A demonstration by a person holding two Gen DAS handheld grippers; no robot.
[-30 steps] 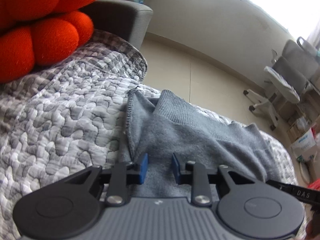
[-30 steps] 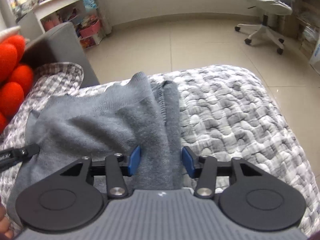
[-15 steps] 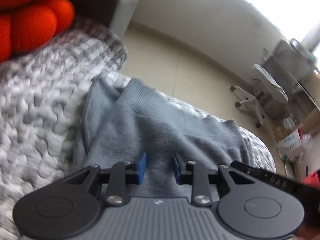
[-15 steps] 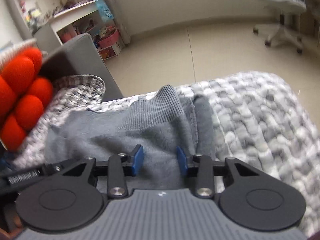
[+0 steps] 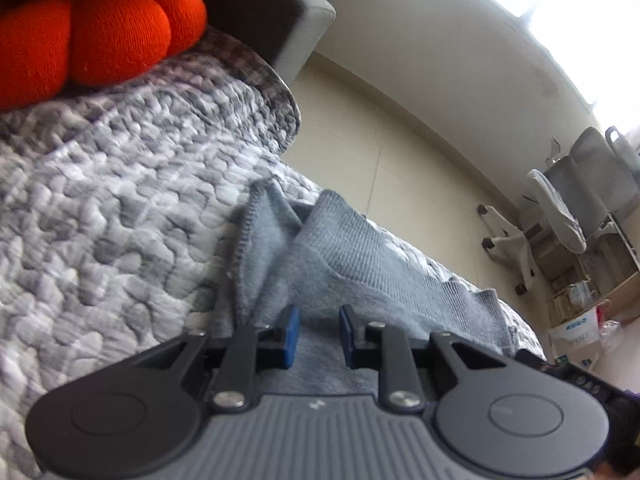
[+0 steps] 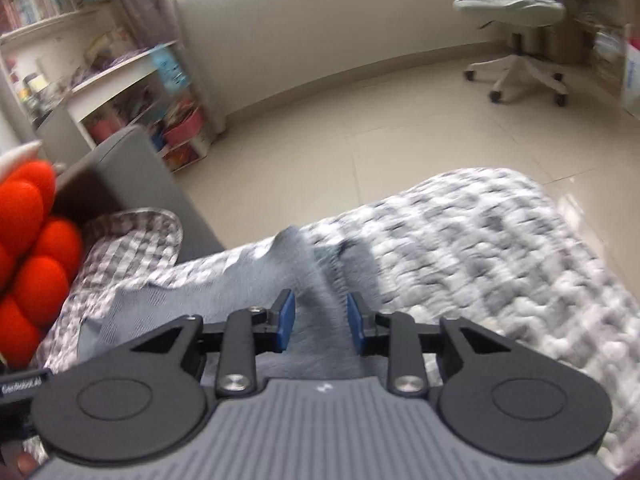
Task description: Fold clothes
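1. A grey knit sweater (image 5: 360, 280) lies bunched on a grey-and-white quilted cover (image 5: 120, 220), near its floor-side edge.
2. The left gripper (image 5: 319, 336) has its blue pads (image 5: 290, 334) parted, with sweater fabric between them; whether they pinch it cannot be told.
3. The right gripper (image 6: 320, 322) is likewise parted around a raised ridge of sweater; the view is blurred.
4. An orange knotted cushion (image 5: 100, 32) rests against the grey sofa arm (image 5: 272, 12).
5. A shelf unit (image 6: 152, 92) holds blurred, colourful items.

The right wrist view is blurred, so the quilt (image 6: 500, 264) and the grey sweater (image 6: 224, 280) lose their texture there. The near part of the sweater is hidden under both grippers' bodies. The orange cushion (image 5: 92, 36) is cut off by the picture edge in both views.
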